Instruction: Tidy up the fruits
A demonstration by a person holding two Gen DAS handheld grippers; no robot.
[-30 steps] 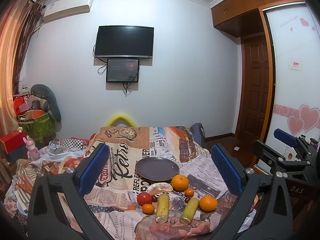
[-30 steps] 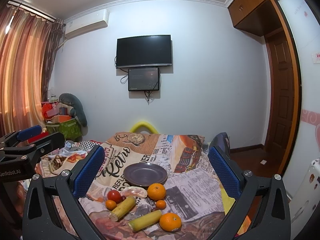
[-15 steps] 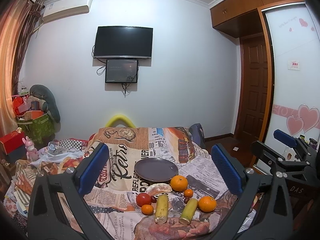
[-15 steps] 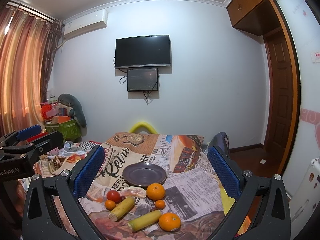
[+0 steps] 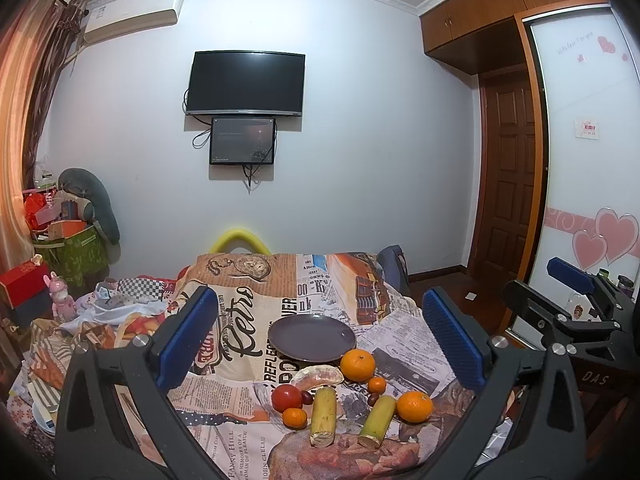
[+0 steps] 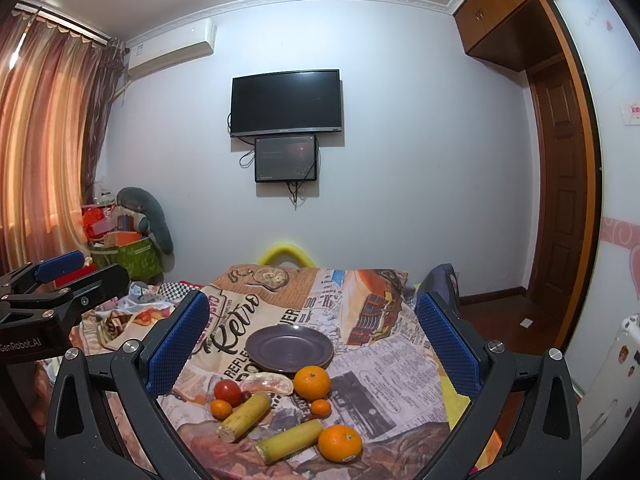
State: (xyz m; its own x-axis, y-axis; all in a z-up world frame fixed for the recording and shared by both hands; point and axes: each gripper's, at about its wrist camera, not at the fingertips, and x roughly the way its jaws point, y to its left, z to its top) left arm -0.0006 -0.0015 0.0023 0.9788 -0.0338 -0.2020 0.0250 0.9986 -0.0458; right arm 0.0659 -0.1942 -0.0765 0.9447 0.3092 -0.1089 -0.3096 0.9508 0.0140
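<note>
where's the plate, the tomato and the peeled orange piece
plate [image 5: 312, 338], left wrist view, bare middle of the dish
tomato [image 5: 286, 397], left wrist view, centre of its red skin
peeled orange piece [image 6: 268, 384], right wrist view, middle of the segment

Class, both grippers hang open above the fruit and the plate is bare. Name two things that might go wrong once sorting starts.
1. The oranges are round and the patterned cloth looks wrinkled, so a nudged one may roll away.
2. The fruit is crowded: the tomato, peeled segment and cane piece lie close together, so the right gripper may knock neighbours.
</note>
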